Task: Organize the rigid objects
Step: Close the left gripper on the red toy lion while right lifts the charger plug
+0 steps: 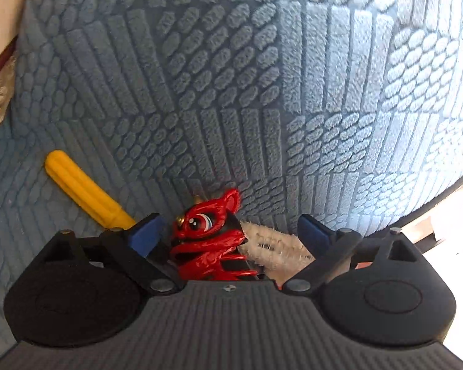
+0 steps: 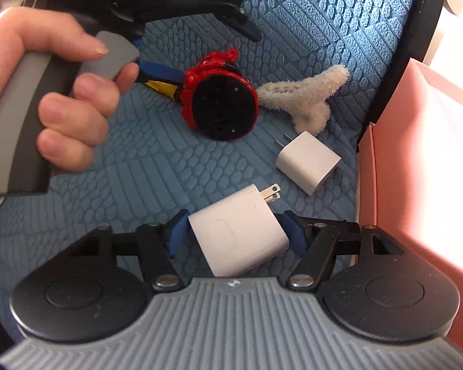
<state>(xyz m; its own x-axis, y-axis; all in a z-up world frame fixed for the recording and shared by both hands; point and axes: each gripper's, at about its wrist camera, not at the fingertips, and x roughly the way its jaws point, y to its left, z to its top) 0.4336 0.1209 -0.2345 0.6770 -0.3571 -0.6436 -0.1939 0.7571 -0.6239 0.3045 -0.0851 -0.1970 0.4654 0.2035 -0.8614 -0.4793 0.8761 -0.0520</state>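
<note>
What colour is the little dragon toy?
The dragon toy is bright red with black parts and a white-and-blue eye, clearest in the left wrist view.

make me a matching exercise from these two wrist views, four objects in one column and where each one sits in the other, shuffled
Objects
1. red lion-head figurine
2. larger white plug-in charger
3. smaller white cube charger
4. yellow ribbed plastic handle

Places
A. lying free on the blue textured mat, near the pink box
B. between the right gripper pads
C. between the open left gripper pads
D. on the mat, left of the left gripper's fingers

Pairs: 1-C, 2-B, 3-A, 4-D
</note>
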